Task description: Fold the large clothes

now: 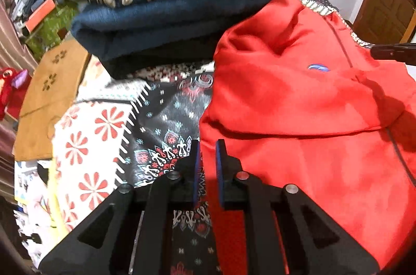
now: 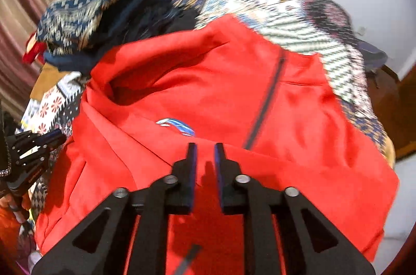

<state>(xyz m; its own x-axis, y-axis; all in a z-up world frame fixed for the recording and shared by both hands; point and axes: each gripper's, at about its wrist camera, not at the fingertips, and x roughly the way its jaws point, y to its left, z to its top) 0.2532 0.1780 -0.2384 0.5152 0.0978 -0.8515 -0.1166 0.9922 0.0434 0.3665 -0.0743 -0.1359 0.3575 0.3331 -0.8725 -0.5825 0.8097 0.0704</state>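
A large red jacket lies crumpled on a patterned bed cover, and behind it there is a pile of folded clothes with a dark blue one and a blue-and-beige patterned one on top. The right gripper is over the middle of the jacket, just below the small blue logo, with its jaws a little apart and nothing between them. The left gripper is at the jacket's left edge, where red cloth meets the cover, jaws also slightly apart and empty.
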